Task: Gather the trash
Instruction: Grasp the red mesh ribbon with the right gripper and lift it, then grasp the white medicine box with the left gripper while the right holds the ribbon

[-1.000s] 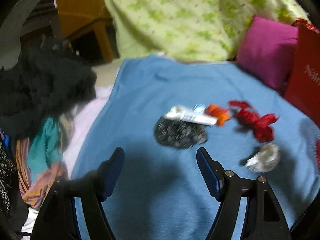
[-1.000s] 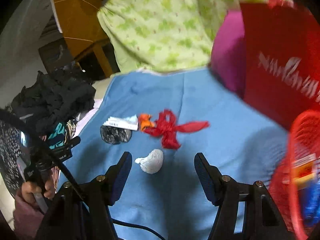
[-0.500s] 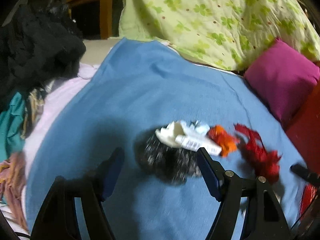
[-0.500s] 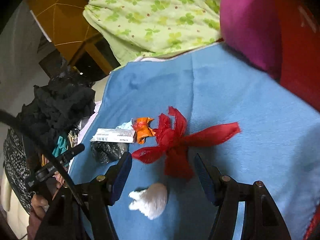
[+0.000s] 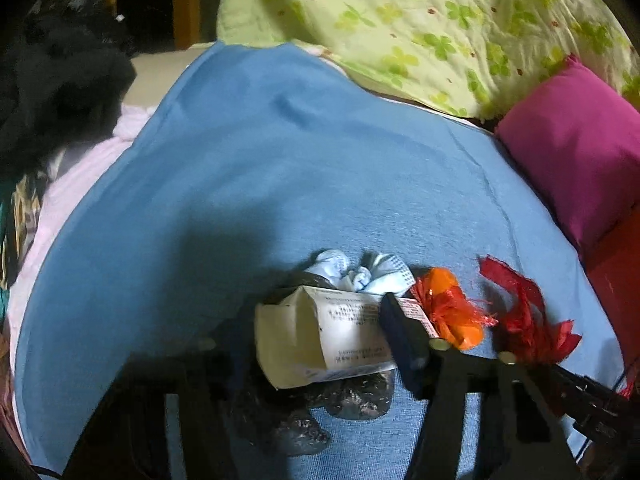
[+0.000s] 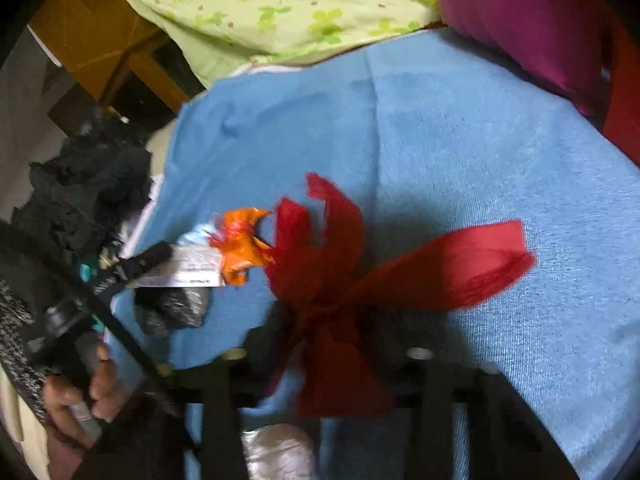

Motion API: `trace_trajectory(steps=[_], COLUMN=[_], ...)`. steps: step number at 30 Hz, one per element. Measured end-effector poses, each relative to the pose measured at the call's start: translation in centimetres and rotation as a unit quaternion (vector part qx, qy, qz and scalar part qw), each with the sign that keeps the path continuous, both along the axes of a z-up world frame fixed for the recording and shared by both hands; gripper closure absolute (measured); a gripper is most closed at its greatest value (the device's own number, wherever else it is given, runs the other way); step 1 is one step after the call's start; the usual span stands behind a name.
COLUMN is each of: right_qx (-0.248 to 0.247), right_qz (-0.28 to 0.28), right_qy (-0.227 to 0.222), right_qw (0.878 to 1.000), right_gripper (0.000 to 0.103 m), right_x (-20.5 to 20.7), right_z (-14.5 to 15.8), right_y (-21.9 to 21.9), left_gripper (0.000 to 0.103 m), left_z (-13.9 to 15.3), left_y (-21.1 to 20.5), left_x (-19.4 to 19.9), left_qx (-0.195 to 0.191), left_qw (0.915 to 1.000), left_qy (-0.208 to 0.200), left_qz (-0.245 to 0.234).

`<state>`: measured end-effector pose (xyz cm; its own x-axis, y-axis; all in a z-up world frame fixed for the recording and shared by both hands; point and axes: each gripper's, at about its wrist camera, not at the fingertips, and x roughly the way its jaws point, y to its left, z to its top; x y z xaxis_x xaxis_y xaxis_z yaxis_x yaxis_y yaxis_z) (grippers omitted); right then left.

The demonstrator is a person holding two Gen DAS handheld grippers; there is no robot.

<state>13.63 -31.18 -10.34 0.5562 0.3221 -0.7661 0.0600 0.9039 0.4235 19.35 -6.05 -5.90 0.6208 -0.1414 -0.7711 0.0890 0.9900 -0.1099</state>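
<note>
white carton (image 5: 320,332) atop black bag (image 5: 352,398) | orange wrapper (image 5: 452,312) beside red ribbon (image 6: 332,276)

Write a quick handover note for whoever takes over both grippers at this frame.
Left gripper: open, straddling the white carton that lies on the black wrapper.
Right gripper: open around the red ribbon.
Orange wrapper, light blue mask and a white crumpled wad all lie on the blue blanket.
Nothing gripped yet; every piece remains to collect.

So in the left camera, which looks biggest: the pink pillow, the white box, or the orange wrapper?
1. Pink pillow
2. White box, though it sits much nearer the camera, so unsure
3. Orange wrapper
</note>
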Motion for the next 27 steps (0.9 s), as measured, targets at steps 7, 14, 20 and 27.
trace_trajectory(steps=[7,14,20,27], right_qx=[-0.024,-0.016,-0.013,0.014], right_qz=[0.002,-0.020,-0.044,-0.059], right_qy=[-0.029,-0.063,-0.076,-0.091], right_qw=[0.999,0.998,0.996,0.994], right_gripper=[0.073,0.073,0.073,0.073], right_x=[-1.1,-3.2,-5.1,-8.3], right_z=[1.2,3.3,4.4,5.3], right_y=[-0.1,-1.8,-3.4,-5.3], left_gripper=[0.078,0.081,0.080,0.031], left_z=[1.1,1.8,0.3,1.3], left_y=[-0.5,-1.7,-5.1,-4.7], left_x=[-2.1,-6.6,-12.4,-13.9], left_qx=[0.001,-0.028,-0.019,-0.017], left_qw=[0.9992,0.9947,0.9825,0.9828], left_qy=[-0.023,-0.015,0.013,-0.022], left_qz=[-0.034,-0.098,-0.185,-0.183])
